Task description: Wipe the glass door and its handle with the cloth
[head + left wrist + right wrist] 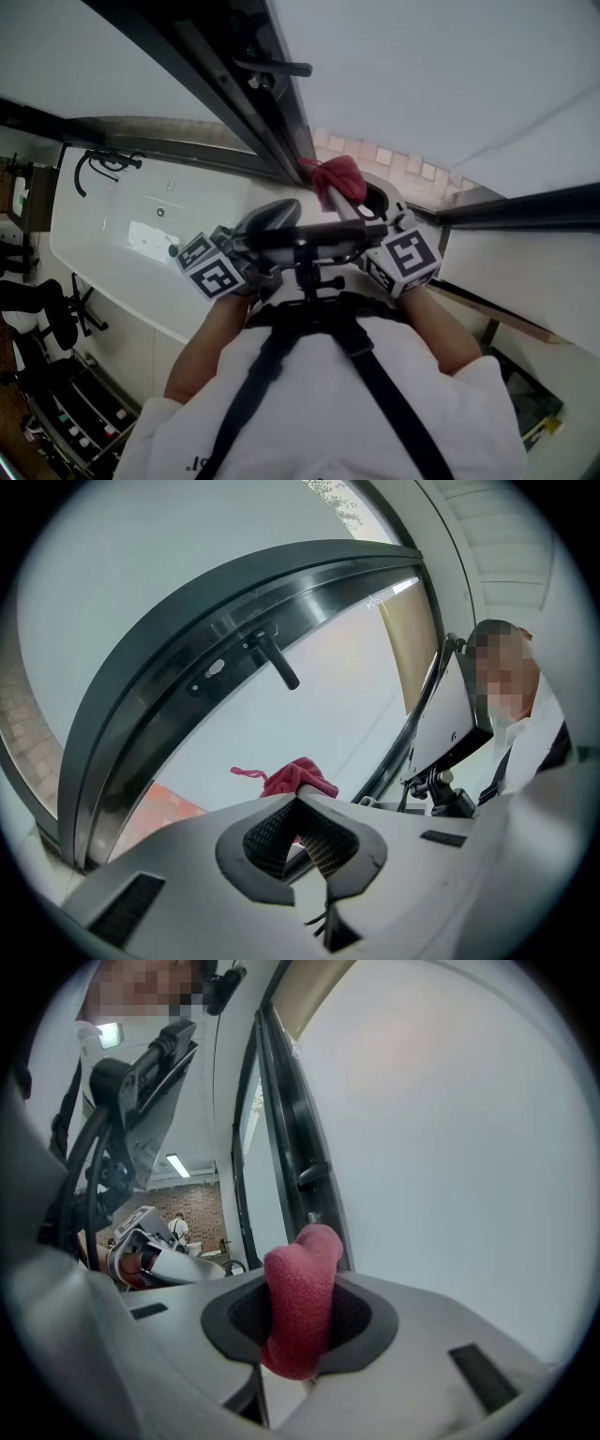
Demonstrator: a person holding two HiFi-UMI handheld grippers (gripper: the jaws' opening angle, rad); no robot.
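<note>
Two grippers up: your right gripper clamps the cloth, door frame just ahead; left gripper closed, empty.

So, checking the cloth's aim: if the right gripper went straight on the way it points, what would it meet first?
Probably the door's dark frame, right beside the glass. The right gripper, shut on the pink cloth, points at that edge, and the cloth tip would touch first; depth is unclear.

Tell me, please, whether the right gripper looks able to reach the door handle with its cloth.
Probably yes: the right gripper is shut on the red cloth, and nothing stands between it and the door handle.
</note>
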